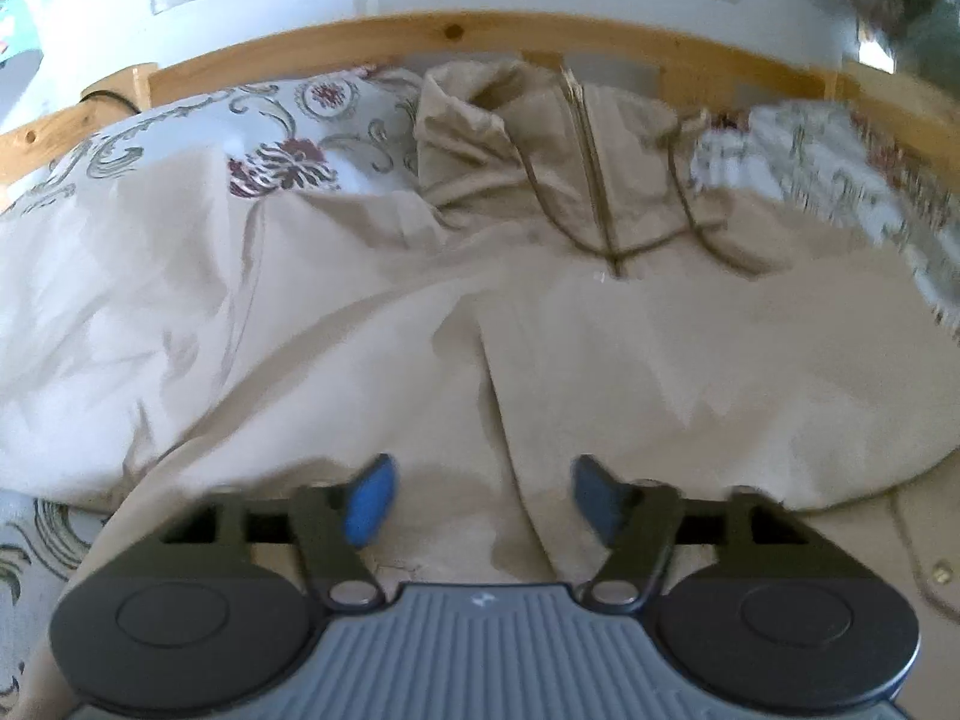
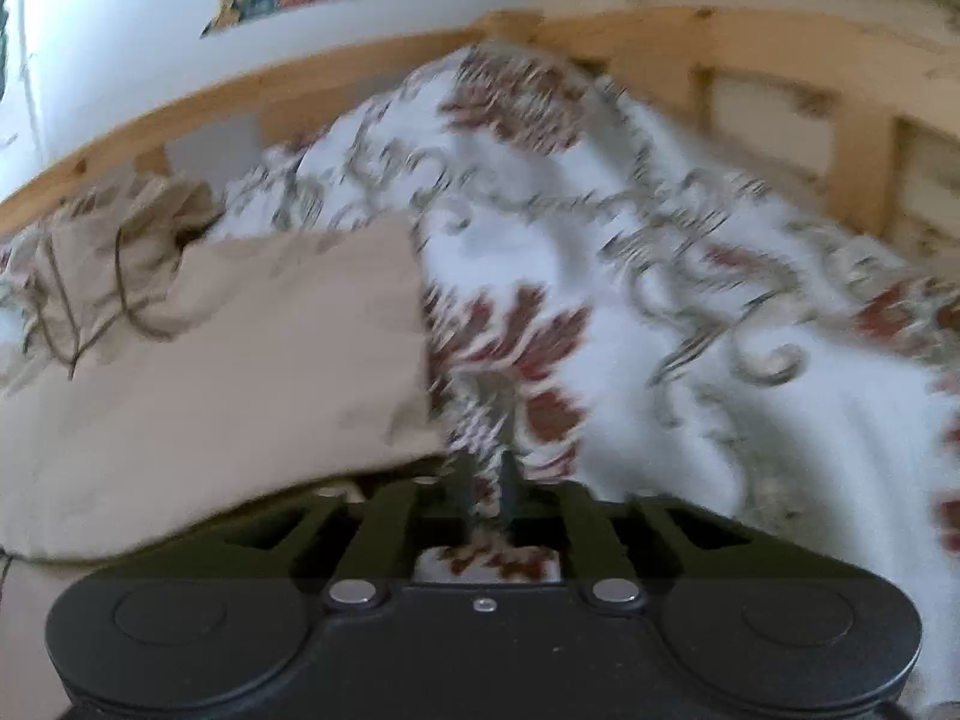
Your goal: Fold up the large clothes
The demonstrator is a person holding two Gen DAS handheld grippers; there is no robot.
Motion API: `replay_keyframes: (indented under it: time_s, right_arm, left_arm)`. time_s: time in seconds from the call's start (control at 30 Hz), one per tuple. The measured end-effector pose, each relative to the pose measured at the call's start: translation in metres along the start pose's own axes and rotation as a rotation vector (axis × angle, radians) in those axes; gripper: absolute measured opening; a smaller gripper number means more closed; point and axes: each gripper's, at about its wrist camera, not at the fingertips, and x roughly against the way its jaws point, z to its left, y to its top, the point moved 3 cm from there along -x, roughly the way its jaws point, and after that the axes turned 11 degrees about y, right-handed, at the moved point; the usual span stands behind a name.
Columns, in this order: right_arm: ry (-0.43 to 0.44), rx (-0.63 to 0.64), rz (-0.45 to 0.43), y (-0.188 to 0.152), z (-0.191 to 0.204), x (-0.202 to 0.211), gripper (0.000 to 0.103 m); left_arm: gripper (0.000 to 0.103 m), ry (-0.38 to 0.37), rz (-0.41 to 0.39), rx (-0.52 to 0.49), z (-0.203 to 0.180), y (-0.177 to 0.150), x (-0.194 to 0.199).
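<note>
Left wrist view: left gripper [image 1: 480,498] spread above the beige hoodie [image 1: 540,312]; right gripper [image 2: 485,486], narrowly parted over the quilt [image 2: 690,312], risks snagging bedding instead.

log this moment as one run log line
garment: beige hoodie on floral bedding | left gripper: open above hoodie | right gripper: narrow gap

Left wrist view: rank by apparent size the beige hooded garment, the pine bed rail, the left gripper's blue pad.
1. Beige hooded garment, fills most of the frame.
2. Pine bed rail, long but thin, far from the camera.
3. Blue pad, smallest despite being nearest the lens.
</note>
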Motion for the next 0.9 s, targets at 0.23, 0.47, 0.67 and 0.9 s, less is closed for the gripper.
replay_keyframes:
  time_s: [0.23, 0.47, 0.67, 0.9]
  right_arm:
    - [0.017, 0.147, -0.083, 0.012, 0.024, -0.015, 0.054]
    - [0.014, 0.14, 0.001, -0.004, 0.017, -0.045, 0.061]
    - [0.105, 0.139, -0.139, 0.008, 0.019, -0.018, 0.097]
    - [0.129, 0.131, -0.205, 0.018, 0.018, 0.001, 0.102]
  left_arm:
    - [0.09, 0.082, -0.001, -0.074, -0.019, 0.005, -0.002]
    - [0.09, 0.087, -0.004, -0.053, -0.003, 0.004, 0.013]
    - [0.103, 0.303, -0.174, 0.061, 0.091, 0.02, 0.079]
    - [0.102, 0.69, -0.207, 0.252, 0.215, 0.042, 0.093]
